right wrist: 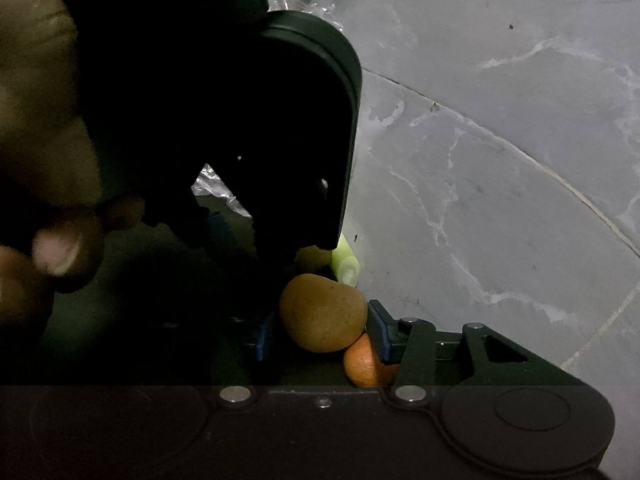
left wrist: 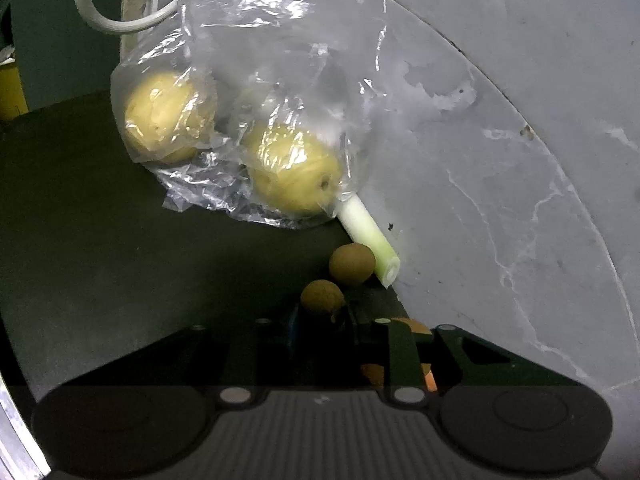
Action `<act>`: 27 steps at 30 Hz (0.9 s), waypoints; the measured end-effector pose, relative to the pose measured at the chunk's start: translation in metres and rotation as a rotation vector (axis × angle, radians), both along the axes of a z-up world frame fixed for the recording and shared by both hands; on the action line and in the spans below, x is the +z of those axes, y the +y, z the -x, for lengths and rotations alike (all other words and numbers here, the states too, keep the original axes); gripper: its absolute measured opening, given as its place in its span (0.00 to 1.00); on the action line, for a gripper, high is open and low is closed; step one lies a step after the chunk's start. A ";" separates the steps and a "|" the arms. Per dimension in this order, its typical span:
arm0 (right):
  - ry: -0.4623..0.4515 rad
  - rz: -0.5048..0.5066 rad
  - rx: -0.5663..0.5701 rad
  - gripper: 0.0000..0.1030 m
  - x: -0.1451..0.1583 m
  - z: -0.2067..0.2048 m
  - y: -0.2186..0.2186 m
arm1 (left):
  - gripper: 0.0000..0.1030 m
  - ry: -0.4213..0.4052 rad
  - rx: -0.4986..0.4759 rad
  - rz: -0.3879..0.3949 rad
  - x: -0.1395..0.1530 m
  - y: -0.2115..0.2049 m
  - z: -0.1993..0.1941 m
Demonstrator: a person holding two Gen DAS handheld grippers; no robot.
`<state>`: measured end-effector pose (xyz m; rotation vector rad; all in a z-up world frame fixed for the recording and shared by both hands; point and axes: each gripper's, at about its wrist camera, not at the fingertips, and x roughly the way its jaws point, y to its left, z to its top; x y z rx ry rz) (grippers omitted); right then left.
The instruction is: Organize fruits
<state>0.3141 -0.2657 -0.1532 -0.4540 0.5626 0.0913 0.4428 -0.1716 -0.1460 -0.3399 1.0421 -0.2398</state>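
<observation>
Pick-up phase, judging by both wrist views: two grippers work the same small cluster of fruit at the edge of a dark mat (left wrist: 100, 240) that lies on grey marbled floor tile (left wrist: 500, 160).

Left gripper (left wrist: 322, 316): the fingers sit on either side of a small brown round fruit (left wrist: 322, 298), close against it. Whether the pads actually press on it cannot be told; the tips are dark and partly hidden. A second brown fruit (left wrist: 352, 265) lies just beyond the first, touching or nearly touching a cut pale-green stalk (left wrist: 370, 236). Further ahead is a clear plastic bag (left wrist: 256, 100) holding two yellow-green fruits (left wrist: 294, 172), well clear of the fingers.

Right gripper (right wrist: 320, 332): blue pads (right wrist: 378, 330) stand on either side of a larger tan fruit (right wrist: 322, 312), spread about as wide as the fruit. The right pad is at its flank; the left one is in shadow, so firm contact is unconfirmed. An orange citrus (right wrist: 366, 364) lies under and just right of the tan fruit, touching it. The left gripper's dark body (right wrist: 280, 120) fills the upper left of this view, and a hand (right wrist: 48, 240) holds it.

Judgement: grasping is in hand, with no sorting destination in view. The next move calls for closing each pair gently on round, rollable fruit and lifting straight up. The tan fruit rests on the citrus, so lifting it may set the citrus rolling. The two tools are crowded; they should withdraw one at a time.
</observation>
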 end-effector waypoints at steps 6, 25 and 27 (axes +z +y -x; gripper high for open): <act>0.008 -0.012 0.015 0.47 0.004 0.018 0.004 | 0.26 -0.004 -0.008 -0.017 0.005 0.008 0.014; -0.024 -0.022 0.041 0.46 0.033 0.092 0.044 | 0.26 -0.046 0.045 0.011 0.036 0.057 0.078; -0.032 -0.026 0.050 0.46 0.036 0.096 0.051 | 0.26 -0.053 0.058 0.010 0.041 0.068 0.090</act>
